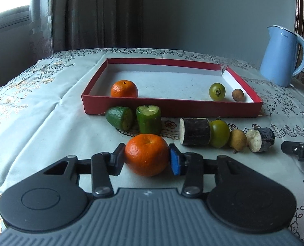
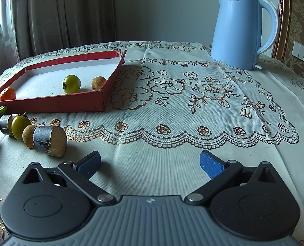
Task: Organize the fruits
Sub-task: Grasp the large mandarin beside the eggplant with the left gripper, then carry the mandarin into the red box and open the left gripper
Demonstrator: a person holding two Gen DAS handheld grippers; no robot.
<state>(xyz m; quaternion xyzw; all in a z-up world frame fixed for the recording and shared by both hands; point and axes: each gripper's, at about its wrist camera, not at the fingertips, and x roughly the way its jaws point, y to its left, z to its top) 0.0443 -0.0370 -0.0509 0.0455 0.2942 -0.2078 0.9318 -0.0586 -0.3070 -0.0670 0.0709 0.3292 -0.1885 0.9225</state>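
Observation:
My left gripper is shut on an orange mandarin that rests low on the tablecloth, in front of the red tray. The tray holds another mandarin, a green tomato and a small brown fruit. Two green cucumber pieces, two dark sugarcane pieces, a green tomato and a brown fruit lie in a row before the tray. My right gripper is open and empty over bare cloth, right of the sugarcane piece.
A blue electric kettle stands at the back right of the table. The red tray lies at the left in the right wrist view. A curtain and window are behind the table. The lace tablecloth covers everything.

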